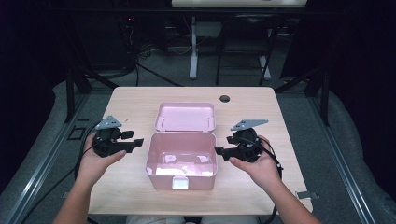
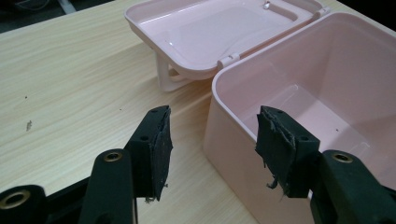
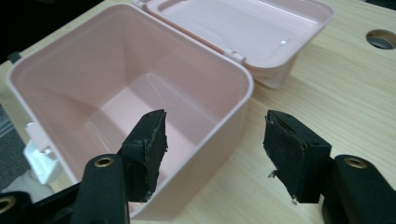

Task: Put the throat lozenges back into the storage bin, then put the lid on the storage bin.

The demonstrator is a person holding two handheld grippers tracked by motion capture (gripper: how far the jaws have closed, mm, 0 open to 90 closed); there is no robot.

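A pink plastic box (image 1: 159,175) stands at the middle of the wooden table (image 1: 261,121), its lid (image 1: 186,116) swung back flat behind it. The inside (image 3: 130,107) shows bare pink floor. My left gripper (image 1: 137,142) is level at the box's left wall (image 2: 229,154); its jaws stand wide apart, that wall's corner showing between them, pads clear of it. My right gripper (image 1: 218,151) is at the right wall (image 3: 219,135), open, one pad (image 3: 149,140) over the inside and the other pad (image 3: 289,154) over the table. Neither pad presses on the plastic.
A white latch (image 1: 180,183) hangs on the box's front wall, toward the person. A round cable hole (image 1: 225,98) sits near the table's far edge. Bare wood lies to both sides of the box. Desk legs and cables stand on the floor beyond.
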